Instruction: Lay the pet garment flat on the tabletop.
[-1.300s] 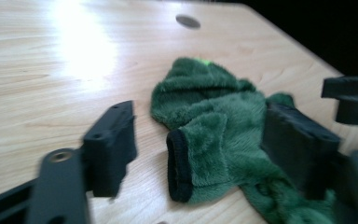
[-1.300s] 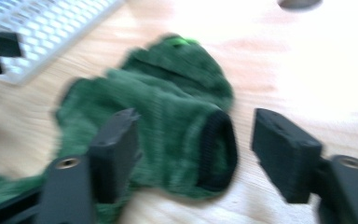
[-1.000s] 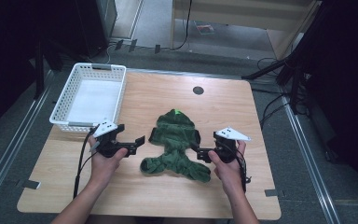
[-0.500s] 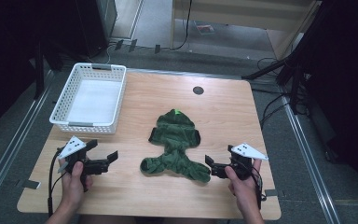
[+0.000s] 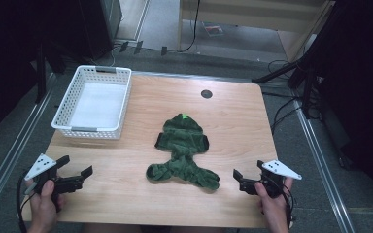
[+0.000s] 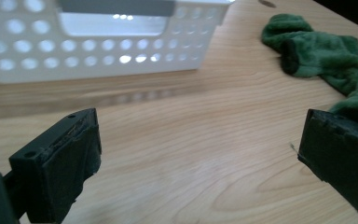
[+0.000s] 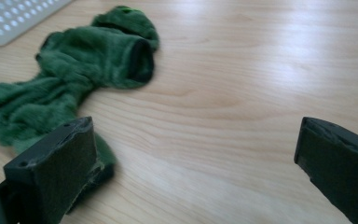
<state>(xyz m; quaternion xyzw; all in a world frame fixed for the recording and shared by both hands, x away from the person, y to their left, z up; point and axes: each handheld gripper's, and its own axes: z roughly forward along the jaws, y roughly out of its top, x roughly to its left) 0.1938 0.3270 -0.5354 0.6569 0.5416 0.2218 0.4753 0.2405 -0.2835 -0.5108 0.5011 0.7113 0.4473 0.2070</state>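
Note:
A green fuzzy garment (image 5: pixel 182 153) lies crumpled in the middle of the wooden table (image 5: pixel 233 121), with a small bright green tag at its far end. My left gripper (image 5: pixel 76 165) is held open at the near left corner, well left of the garment, with nothing between its jaws. In the left gripper view that gripper (image 6: pixel 198 158) faces bare wood, the garment (image 6: pixel 326 51) off to its upper right. My right gripper (image 5: pixel 248 171) is open near the front edge, just right of the garment's near end. The right gripper view shows its jaws (image 7: pixel 196 163) spread wide, the garment (image 7: pixel 84 60) beside the left jaw.
An empty white perforated basket (image 5: pixel 94 102) stands at the far left of the table, and its near wall (image 6: pixel 98 42) shows ahead of the left gripper. A small black round grommet (image 5: pixel 206 93) sits near the far edge. Cables and dark equipment lie on the floor around the table.
Both grippers have drawn back from the garment, outward and toward the near edge of the table. They stay open and the garment has not moved.

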